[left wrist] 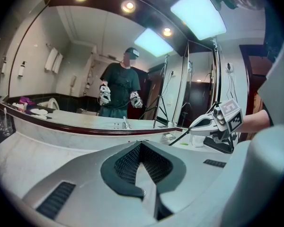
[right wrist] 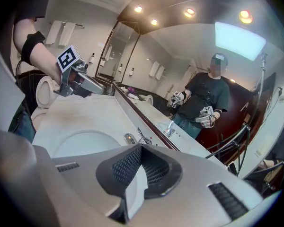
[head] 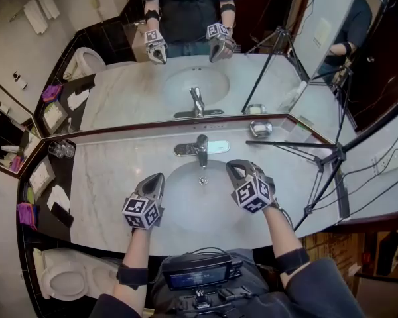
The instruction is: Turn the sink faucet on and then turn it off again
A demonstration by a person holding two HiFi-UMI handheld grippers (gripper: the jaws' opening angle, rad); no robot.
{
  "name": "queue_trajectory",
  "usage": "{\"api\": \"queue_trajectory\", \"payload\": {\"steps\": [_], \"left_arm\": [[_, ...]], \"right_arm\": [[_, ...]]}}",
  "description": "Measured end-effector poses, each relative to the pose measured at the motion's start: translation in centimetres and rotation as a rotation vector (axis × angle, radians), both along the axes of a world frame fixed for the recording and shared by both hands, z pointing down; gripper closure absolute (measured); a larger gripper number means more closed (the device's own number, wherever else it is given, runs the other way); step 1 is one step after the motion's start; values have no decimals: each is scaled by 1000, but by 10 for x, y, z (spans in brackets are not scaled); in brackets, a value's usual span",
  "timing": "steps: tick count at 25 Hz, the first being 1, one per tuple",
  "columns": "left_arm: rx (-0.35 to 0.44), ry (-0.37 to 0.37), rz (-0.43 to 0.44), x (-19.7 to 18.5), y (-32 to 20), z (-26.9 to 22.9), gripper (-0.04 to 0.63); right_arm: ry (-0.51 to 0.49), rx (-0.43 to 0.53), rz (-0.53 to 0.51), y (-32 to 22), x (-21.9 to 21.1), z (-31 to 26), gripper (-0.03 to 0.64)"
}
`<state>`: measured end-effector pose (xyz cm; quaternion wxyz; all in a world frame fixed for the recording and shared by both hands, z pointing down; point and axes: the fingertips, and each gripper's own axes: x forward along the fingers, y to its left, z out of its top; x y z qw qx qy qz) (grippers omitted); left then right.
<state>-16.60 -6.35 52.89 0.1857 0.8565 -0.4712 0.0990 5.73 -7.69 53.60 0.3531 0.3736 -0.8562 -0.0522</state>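
The chrome faucet (head: 200, 148) stands at the back of the white oval sink (head: 186, 207), its lever pointing forward over the bowl; I see no stream from it. My left gripper (head: 156, 177) hovers over the sink's left rim, jaws shut and empty (left wrist: 141, 145). My right gripper (head: 235, 167) hangs over the sink's right side, just right of the faucet and apart from it, also shut on nothing (right wrist: 141, 151). The right gripper view shows the faucet (right wrist: 135, 138) just beyond its jaws, and the left gripper (right wrist: 85, 85) farther off.
A marble counter (head: 106, 184) surrounds the sink, with a wall mirror (head: 119, 98) behind. A soap dish (head: 260, 128) sits at the back right, drinking glasses (head: 61, 150) at the back left. A tripod (head: 318, 158) leans over the counter's right end. A toilet (head: 60, 277) stands at lower left.
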Motion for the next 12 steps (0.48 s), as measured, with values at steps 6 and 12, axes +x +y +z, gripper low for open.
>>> {"api": "queue_trajectory", "payload": {"steps": [6,12], "left_arm": [[11,-14,5,4,4,0,594],[28,-18,3,6,6,-2,594]], "right_arm": [[-173,-8,179,14,26,-14,597],[-444,-84,314,18,40,-15,597]]}}
